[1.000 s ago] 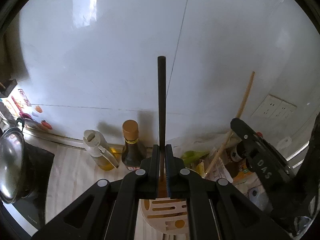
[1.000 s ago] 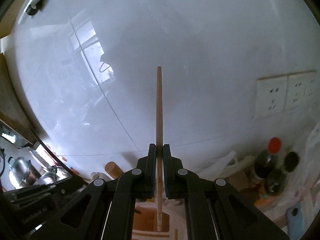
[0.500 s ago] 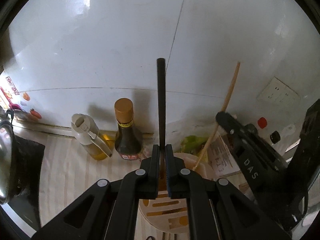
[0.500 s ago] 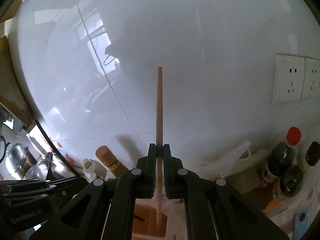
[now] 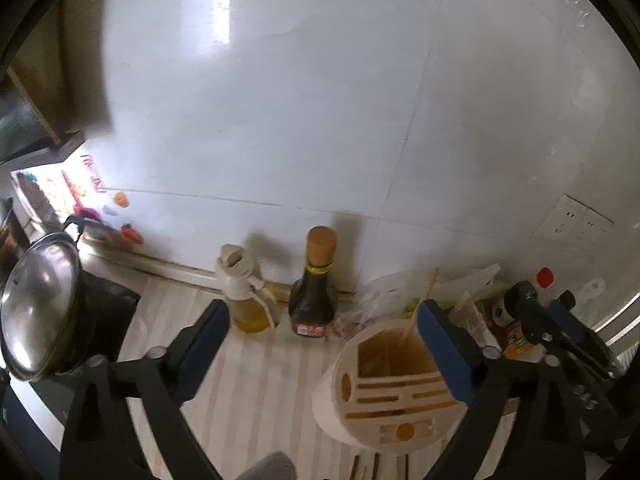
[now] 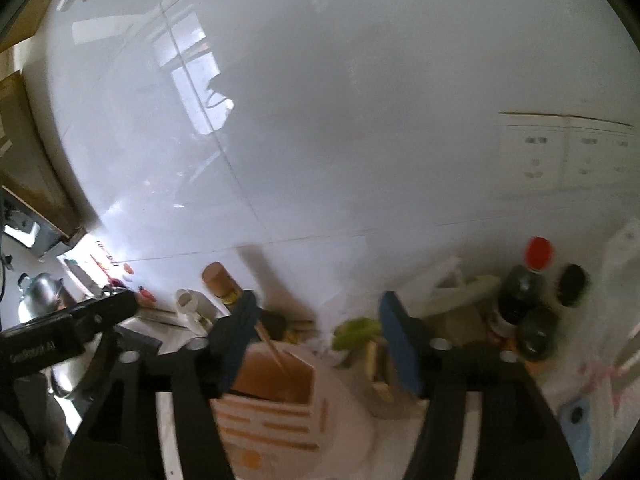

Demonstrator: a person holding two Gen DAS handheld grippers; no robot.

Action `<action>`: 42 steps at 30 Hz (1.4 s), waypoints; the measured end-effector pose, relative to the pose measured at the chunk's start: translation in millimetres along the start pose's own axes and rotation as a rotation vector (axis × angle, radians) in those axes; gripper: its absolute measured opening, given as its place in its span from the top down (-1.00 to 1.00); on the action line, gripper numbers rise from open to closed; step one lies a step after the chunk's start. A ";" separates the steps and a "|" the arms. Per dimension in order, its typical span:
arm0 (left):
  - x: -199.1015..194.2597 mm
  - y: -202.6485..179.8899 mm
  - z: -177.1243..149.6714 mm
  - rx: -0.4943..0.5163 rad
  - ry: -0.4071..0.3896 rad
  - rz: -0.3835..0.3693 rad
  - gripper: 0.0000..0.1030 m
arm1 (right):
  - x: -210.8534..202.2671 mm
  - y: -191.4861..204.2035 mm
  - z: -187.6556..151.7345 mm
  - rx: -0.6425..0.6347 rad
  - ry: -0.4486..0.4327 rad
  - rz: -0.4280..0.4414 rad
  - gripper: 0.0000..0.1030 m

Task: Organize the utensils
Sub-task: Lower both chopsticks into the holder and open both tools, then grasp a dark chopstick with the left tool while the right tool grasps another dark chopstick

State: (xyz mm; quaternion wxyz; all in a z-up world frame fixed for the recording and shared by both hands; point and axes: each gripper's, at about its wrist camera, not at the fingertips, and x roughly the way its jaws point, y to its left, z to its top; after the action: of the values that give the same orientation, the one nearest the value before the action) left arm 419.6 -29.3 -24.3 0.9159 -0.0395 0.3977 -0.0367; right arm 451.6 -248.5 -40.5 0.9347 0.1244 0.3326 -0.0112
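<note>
A round white utensil holder with a square wooden compartment and slots stands on the counter below both grippers; it also shows in the right wrist view. A light wooden stick leans in the square compartment; it also shows in the right wrist view. My left gripper is open and empty above the holder. My right gripper is open and empty too. The dark utensil is not visible.
An oil bottle and a dark sauce bottle stand by the white tiled wall. A steel pot sits at the left. Bottles, bags and boxes crowd the right. Wall sockets are at the right.
Both grippers have opened. The dark utensil and the wooden stick have left the jaws; the stick now leans in the holder's square compartment. Both cameras tilted down a little.
</note>
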 end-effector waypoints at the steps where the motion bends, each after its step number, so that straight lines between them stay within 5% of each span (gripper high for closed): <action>1: -2.2 2.5 -5.0 0.000 -0.007 0.010 -1.00 | -6.5 -1.8 -2.8 0.001 0.000 -0.017 -0.58; 5: -8.3 7.9 -30.0 0.003 0.001 0.055 -1.00 | -24.4 -9.5 -21.4 0.000 0.030 -0.080 -0.95; 15: 1.7 1.5 -103.1 0.048 0.105 0.093 -1.00 | -39.7 -44.0 -93.3 0.055 0.193 -0.176 -0.99; 22: 41.9 -9.2 -177.3 0.129 0.273 0.143 -1.00 | -18.3 -68.4 -158.3 0.082 0.369 -0.199 -0.98; 24: 55.2 -11.4 -199.0 0.144 0.332 0.146 -1.00 | -10.2 -75.9 -176.0 0.101 0.424 -0.186 -0.87; 26: 69.0 -13.3 -218.5 0.152 0.392 0.130 -0.86 | 0.9 -81.1 -198.0 0.104 0.496 -0.173 -0.34; 28: 83.4 -17.3 -236.3 0.168 0.455 0.107 -0.63 | 13.3 -88.0 -219.4 0.111 0.573 -0.165 -0.18; 33: 111.2 -27.5 -268.1 0.199 0.572 0.043 -0.08 | 29.6 -98.4 -260.1 0.127 0.678 -0.131 0.12; 40: 123.9 -41.3 -284.7 0.230 0.611 0.007 0.11 | 37.9 -98.3 -279.0 0.120 0.720 -0.086 0.40; 42: 123.9 -44.3 -286.4 0.227 0.615 -0.009 0.47 | 41.4 -97.5 -282.0 0.107 0.734 -0.079 0.44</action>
State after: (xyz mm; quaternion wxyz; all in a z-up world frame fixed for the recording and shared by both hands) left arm 292.8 -97.9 -304.6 0.7511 0.0739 0.6491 -0.0953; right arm 299.2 -272.8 -299.1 0.7443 0.1559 0.6491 -0.0192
